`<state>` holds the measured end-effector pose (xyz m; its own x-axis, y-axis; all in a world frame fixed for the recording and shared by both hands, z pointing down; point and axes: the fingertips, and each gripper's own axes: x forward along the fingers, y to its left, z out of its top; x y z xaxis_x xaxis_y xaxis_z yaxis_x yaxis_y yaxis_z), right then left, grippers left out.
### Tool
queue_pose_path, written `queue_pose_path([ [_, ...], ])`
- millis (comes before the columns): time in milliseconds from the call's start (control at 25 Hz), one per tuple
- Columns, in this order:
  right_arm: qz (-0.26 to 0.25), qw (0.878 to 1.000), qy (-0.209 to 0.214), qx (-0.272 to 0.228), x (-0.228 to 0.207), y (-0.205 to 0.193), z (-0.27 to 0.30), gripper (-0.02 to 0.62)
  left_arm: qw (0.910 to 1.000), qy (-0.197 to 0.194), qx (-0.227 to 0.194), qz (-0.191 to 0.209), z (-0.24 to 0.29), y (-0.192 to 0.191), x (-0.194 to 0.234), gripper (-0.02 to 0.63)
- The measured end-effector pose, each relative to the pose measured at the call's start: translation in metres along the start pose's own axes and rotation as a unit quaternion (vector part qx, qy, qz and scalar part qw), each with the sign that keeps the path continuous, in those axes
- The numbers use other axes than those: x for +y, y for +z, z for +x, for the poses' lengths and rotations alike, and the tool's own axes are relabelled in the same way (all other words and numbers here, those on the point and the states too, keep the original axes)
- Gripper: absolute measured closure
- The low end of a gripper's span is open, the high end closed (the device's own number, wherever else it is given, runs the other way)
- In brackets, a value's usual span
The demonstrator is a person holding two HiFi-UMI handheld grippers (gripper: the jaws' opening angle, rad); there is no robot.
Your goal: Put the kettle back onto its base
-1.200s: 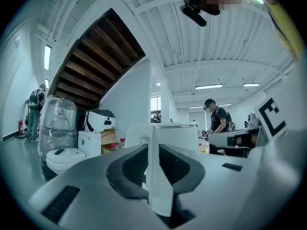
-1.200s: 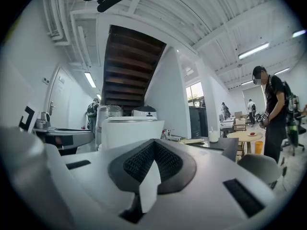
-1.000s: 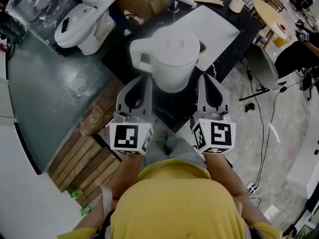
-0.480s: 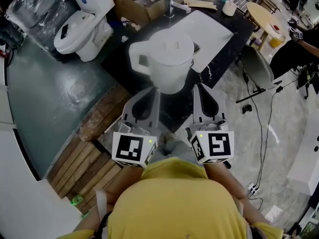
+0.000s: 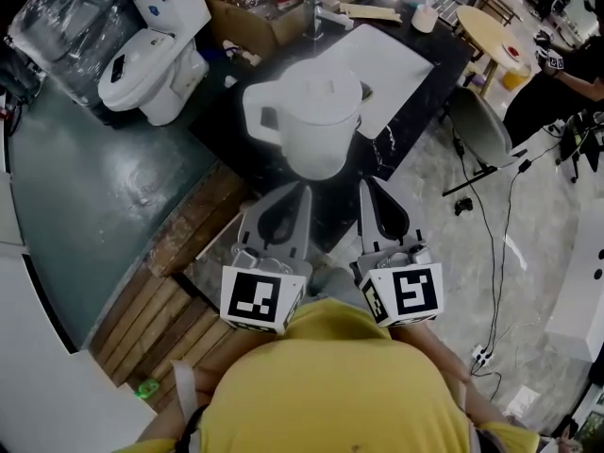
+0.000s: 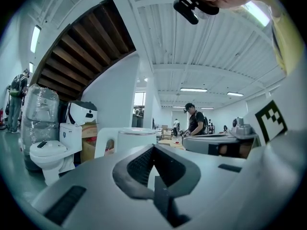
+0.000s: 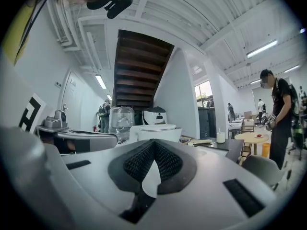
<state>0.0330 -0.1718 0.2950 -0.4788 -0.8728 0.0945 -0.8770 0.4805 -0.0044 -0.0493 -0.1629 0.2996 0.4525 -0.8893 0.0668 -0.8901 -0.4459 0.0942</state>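
Observation:
The white kettle, lid on and handle to the left, stands on the black table; whatever lies under it is hidden. My left gripper is shut and empty, just short of the kettle on the near side. My right gripper is likewise shut and empty, to its near right. In the left gripper view the kettle rises beyond the closed jaw tips of the left gripper. The right gripper view has the kettle straight ahead of the right gripper.
A white sheet lies on the table behind the kettle. A toilet and a cardboard box stand at the back left. Wooden planks lie on the floor at left; a chair, a round table and a person are at right.
Both grippers, which flanked the kettle's sides, have drawn back toward me and stand clear of it. The kettle stays on the table.

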Motion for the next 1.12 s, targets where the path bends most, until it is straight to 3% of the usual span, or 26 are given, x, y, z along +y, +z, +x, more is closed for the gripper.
queue_pose_path([
  [360, -0.009, 1.000, 0.007, -0.001, 0.025, -0.007, -0.013, 0.580, 0.9996, -0.026, -0.006, -0.010, -0.012, -0.004, -0.012, 0.597],
  [1120, -0.003, 1.000, -0.009, -0.007, 0.037, -0.011, -0.020, 0.580, 0.9993, -0.035, 0.000, -0.011, -0.025, -0.017, -0.003, 0.597],
])
